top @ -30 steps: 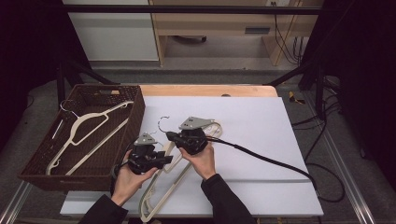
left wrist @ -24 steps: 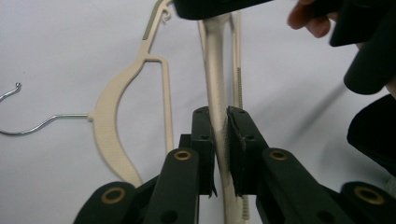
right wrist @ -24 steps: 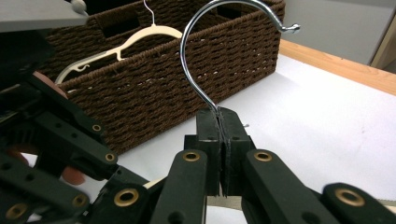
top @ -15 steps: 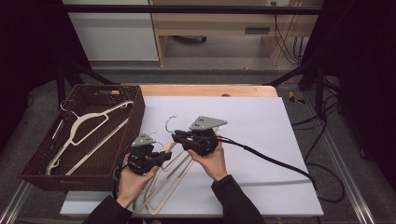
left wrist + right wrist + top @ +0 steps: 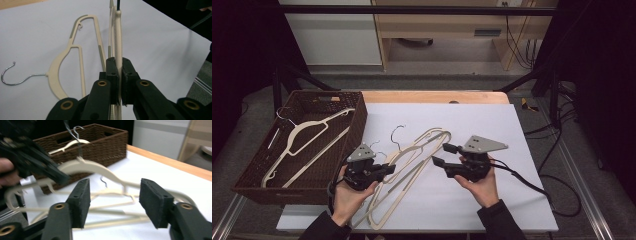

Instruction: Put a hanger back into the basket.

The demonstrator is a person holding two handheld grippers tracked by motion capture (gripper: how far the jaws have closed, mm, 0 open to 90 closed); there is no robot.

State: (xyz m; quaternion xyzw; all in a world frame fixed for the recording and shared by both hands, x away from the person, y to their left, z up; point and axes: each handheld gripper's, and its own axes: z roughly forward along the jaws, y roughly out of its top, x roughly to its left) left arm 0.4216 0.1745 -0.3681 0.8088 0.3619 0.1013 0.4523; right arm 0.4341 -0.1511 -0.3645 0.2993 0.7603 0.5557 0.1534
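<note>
My left gripper [image 5: 389,169] is shut on the edge of a cream plastic hanger [image 5: 404,165], near one shoulder. In the left gripper view that hanger [image 5: 118,45] runs straight ahead, pinched between the pads. A second cream hanger [image 5: 75,55] with a wire hook lies flat on the white table [image 5: 492,130] beside it. My right gripper [image 5: 441,154] hovers to the right of the hangers. Its jaws have just been opening, and nothing is between them. In the right gripper view the pads [image 5: 80,195] stand wide apart, with the held hanger [image 5: 95,168] beyond them.
A dark wicker basket [image 5: 357,120] stands at the table's left with another cream hanger [image 5: 307,137] inside. A black cable [image 5: 532,185] trails from the right gripper across the table's right side. The table's wooden far edge [image 5: 432,96] borders the white sheet.
The right gripper has let go of the hanger near its hook, opened, and moved to the right. The left gripper has closed on the hanger and raised it a little.
</note>
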